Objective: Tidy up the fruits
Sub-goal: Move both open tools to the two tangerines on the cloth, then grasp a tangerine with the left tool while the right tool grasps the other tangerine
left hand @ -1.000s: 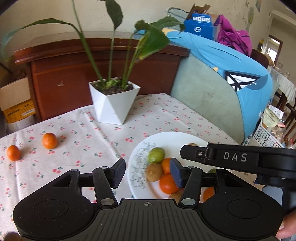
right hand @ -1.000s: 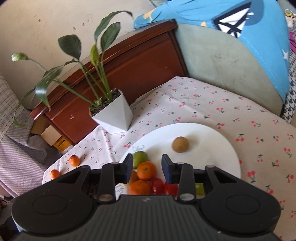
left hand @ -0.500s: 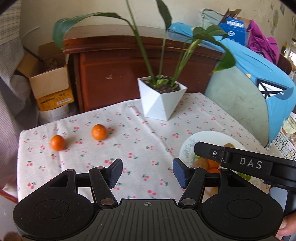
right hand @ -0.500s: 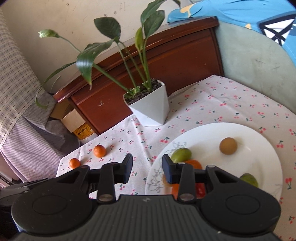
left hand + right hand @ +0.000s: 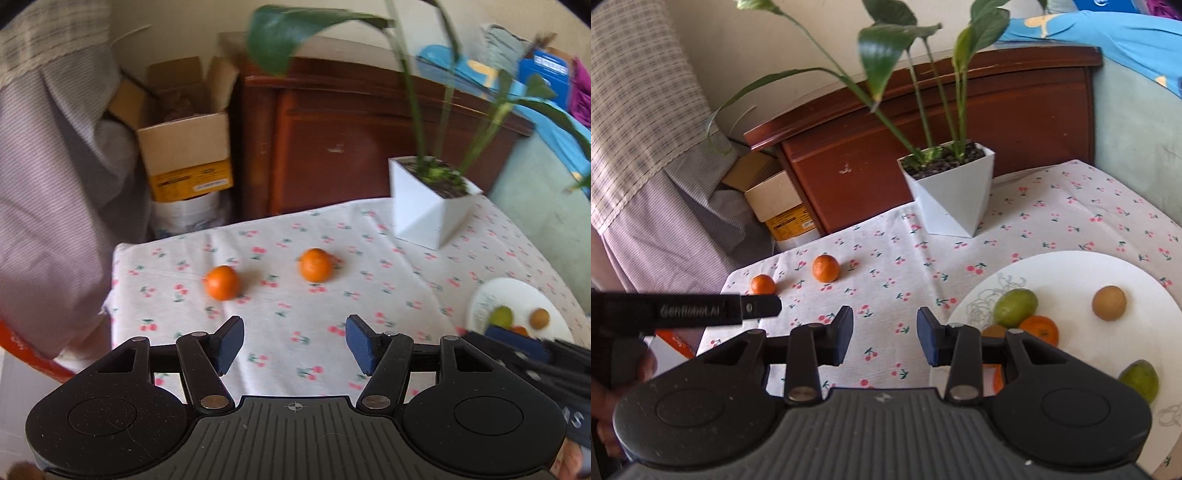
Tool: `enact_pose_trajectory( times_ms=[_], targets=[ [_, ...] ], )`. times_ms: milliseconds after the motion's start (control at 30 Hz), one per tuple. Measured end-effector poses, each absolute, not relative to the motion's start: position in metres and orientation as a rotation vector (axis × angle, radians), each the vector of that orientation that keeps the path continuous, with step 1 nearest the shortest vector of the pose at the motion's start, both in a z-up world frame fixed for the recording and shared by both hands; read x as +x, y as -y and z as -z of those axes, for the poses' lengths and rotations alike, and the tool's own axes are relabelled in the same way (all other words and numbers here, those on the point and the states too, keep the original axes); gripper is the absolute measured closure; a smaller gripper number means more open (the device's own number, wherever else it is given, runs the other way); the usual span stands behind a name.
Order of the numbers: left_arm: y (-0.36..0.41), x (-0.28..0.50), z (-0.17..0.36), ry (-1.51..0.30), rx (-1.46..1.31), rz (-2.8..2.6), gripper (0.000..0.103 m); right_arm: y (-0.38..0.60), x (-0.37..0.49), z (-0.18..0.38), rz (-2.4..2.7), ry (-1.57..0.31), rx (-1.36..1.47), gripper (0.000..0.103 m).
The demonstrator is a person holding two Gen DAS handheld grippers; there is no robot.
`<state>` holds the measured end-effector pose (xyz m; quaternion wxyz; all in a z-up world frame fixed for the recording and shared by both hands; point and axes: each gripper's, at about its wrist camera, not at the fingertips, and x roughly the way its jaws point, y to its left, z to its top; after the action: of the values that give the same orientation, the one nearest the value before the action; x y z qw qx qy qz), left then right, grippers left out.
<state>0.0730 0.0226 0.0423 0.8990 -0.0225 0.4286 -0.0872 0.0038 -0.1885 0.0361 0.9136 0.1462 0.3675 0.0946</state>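
Observation:
Two tangerines lie loose on the cherry-print tablecloth: a left one point(image 5: 222, 282) point(image 5: 762, 284) and a right one point(image 5: 315, 264) point(image 5: 826, 268). A white plate point(image 5: 1071, 269) point(image 5: 517, 291) holds several fruits: a green one point(image 5: 1015, 307), a brown one point(image 5: 1109, 303), an orange one point(image 5: 1039, 329) and another green one point(image 5: 1139, 380). My left gripper point(image 5: 294, 344) is open and empty, above the cloth in front of the two tangerines. My right gripper point(image 5: 885, 335) is open and empty, just left of the plate.
A white angular pot with a tall leafy plant point(image 5: 430, 201) point(image 5: 948, 192) stands at the table's back. A wooden cabinet point(image 5: 332, 136), cardboard boxes point(image 5: 184, 147) and hanging cloth point(image 5: 48, 166) lie beyond the left table edge point(image 5: 112, 295). The left gripper's body point(image 5: 683, 310) shows in the right wrist view.
My left gripper has swung left from the plate toward the two tangerines, and its jaws opened wider. My right gripper has shifted left off the plate; its jaws opened a little.

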Motion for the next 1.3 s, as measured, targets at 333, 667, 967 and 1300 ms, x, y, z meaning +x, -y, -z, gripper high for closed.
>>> enact_pose_trajectory(
  times_ms=[333, 667, 967, 1300],
  targets=[
    [-0.051, 0.108, -0.022, -0.927, -0.086, 0.065, 0.043, 0.170, 0.020, -0.022, -0.225, -0.779, 0.291, 0.063],
    [-0.047, 0.135, -0.002, -0.918, -0.026, 0.061, 0.043, 0.151, 0.054, -0.008, -0.226, -0.765, 0.290, 0.063],
    [-0.051, 0.136, -0.004, -0.917, -0.034, 0.098, 0.043, 0.131, 0.082, 0.009, -0.242, -0.758, 0.268, 0.063],
    [-0.057, 0.140, -0.003, -0.916, -0.049, 0.091, 0.049, 0.110, 0.098, 0.012, -0.271, -0.728, 0.178, 0.064]
  ],
)
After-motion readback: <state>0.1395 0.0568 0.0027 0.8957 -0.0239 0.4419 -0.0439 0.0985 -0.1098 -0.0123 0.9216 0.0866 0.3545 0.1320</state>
